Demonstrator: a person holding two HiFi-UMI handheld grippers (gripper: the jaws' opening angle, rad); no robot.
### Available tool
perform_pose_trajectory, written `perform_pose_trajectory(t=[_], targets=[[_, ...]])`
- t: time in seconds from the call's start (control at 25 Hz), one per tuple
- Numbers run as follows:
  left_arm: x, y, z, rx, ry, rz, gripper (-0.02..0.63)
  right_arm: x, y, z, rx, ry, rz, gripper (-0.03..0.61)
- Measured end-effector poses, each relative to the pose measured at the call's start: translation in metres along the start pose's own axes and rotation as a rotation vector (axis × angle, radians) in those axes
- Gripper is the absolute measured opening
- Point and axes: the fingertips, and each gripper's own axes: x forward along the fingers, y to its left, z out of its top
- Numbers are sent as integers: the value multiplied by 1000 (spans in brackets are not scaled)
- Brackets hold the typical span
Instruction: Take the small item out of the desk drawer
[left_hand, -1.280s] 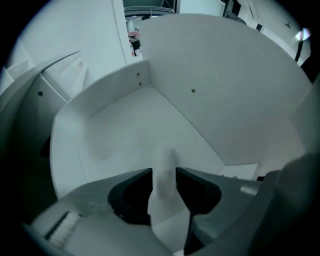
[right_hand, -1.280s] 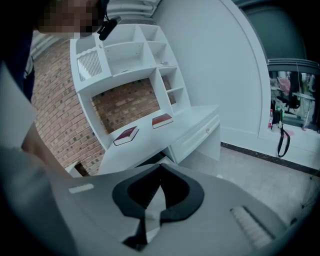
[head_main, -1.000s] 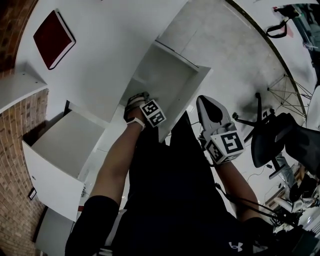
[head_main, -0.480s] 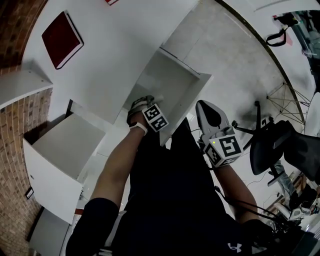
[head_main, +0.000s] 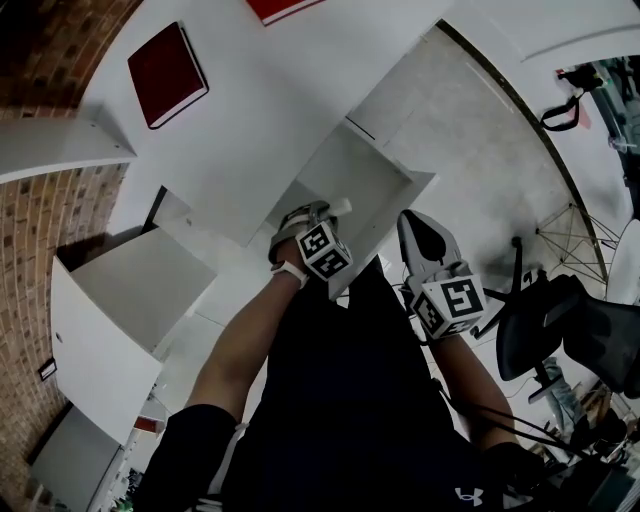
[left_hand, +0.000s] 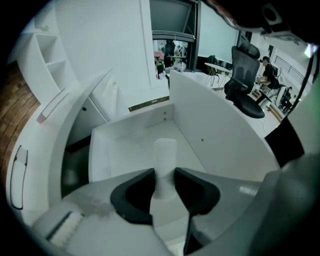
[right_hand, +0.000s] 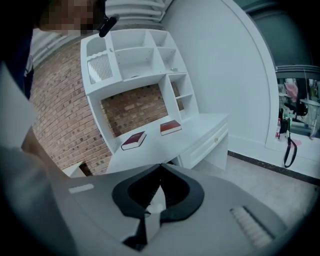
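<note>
Up rose our left claw, clenched on the small white tube over the open drawer. Lifting out was under way; next, we reckoned, a steady carry clear.

Inventory, by kind:
- Red books, two on the tabletop: near book, far book.
- Open drawers, two: left drawer, right drawer.
- Small white cylinder, one.
- Tongs, two: left tongs, right tongs.
- Marker cubes, two: left cube, right cube.
- Black office chair, one, on the floor at far right.
</note>
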Motion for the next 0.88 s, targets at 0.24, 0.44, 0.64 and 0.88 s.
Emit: perform_pose_trajectory(t=[0.24,0.44,0.64,0.88], targets=[[-40,13,21,-86,-93,40,137,-1,12,14,-43,-21,39,3],[-74,34,21,-168,-138,97,136,-3,24,25,-60,-37,72,3],[-110,60,16,-260,-183,135,137,-5,36,35,-94,-51,101,3],[-138,101,7,-317,-193,204,137,-2,53,55,-128,-88,141,3]])
